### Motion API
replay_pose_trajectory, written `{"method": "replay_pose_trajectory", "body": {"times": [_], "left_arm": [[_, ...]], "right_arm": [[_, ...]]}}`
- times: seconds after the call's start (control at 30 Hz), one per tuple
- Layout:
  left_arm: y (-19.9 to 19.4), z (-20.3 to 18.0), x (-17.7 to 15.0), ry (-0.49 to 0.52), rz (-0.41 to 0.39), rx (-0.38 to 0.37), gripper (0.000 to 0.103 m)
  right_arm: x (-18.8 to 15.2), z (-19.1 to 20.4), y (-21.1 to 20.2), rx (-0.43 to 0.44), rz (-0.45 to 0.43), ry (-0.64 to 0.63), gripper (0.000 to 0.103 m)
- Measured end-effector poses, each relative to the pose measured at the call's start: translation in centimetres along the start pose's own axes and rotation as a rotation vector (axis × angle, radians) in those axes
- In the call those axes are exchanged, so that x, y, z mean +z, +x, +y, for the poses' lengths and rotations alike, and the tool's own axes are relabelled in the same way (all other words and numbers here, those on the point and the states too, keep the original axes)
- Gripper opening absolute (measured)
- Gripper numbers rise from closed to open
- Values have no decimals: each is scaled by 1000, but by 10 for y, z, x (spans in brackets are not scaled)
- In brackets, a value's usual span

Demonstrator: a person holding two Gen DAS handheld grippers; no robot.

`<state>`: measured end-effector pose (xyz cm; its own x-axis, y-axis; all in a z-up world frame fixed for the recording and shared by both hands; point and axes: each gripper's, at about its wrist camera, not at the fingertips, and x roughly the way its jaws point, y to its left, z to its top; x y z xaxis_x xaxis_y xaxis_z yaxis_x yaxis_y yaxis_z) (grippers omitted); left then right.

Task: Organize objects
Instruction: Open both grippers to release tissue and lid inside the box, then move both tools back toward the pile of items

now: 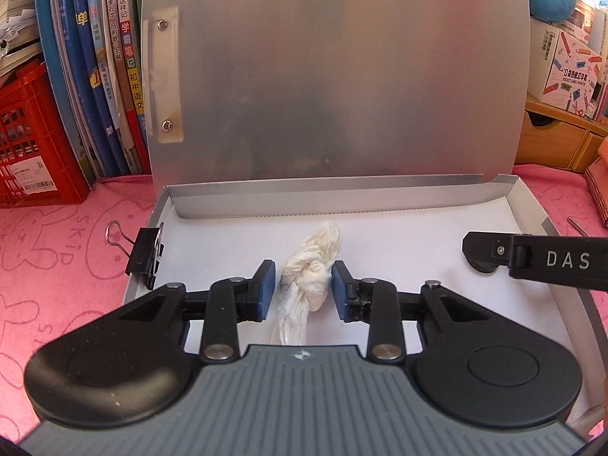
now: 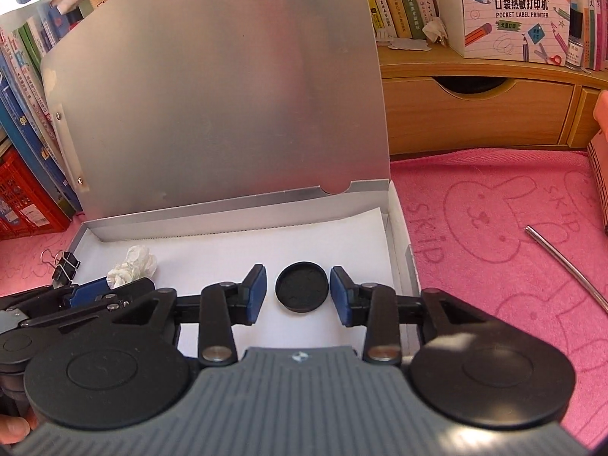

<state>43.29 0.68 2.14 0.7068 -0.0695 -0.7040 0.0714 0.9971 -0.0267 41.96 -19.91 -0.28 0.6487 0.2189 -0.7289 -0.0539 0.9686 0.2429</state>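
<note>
Inside the open silver file box (image 1: 505, 193), on its white paper lining, lie both of the task's things. Near the left, a knotted wad of white tissue (image 1: 309, 281) sits between the blue pads (image 1: 266, 288) of the left claw (image 1: 302, 290); the pads stand apart, with a slim gap on each side, so nothing is clamped. Toward the right, a round black plastic cap (image 2: 302, 290) rests flat on the paper between the pads of the right claw (image 2: 298, 292), which are likewise spread and clear of its rim.

From the left wrist view, one black finger of the right claw, lettered "DAS", reaches in over the cap at the right edge. The box's silver lid (image 1: 334, 76) stands upright at the far side.

A black binder clip (image 1: 144, 262) grips the box's left wall. The box sits on a pink towel with rabbit outlines (image 2: 494, 228) covering the surface, and a thin metal rod (image 2: 566, 266) lies on the towel well to the right. Far left stand upright books (image 1: 102, 76) and a red plastic crate (image 1: 26, 133); far right is a wooden drawer unit (image 2: 475, 114).
</note>
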Motion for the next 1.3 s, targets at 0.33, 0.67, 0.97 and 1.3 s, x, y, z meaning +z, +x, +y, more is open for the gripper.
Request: {"method": "replay_pose_trajectory", "body": {"times": [0.33,0.67,0.97,1.3], "left_arm": [[-56,3,-8,4,-69,-35,74],[-138,-1,-44,25,-143,-50,84],[-201,-3,-91,4,-176,-133,85],[-244,-15,-147,23,-205,-178,86]], "right_arm": [[-15,1,-51,17,-57,2,75],[-49,5,-137,44,-148,-59,89],[-94,14,-191,65,-197,-117,93],[-149,11,-226,47,-255,-149,94]]}}
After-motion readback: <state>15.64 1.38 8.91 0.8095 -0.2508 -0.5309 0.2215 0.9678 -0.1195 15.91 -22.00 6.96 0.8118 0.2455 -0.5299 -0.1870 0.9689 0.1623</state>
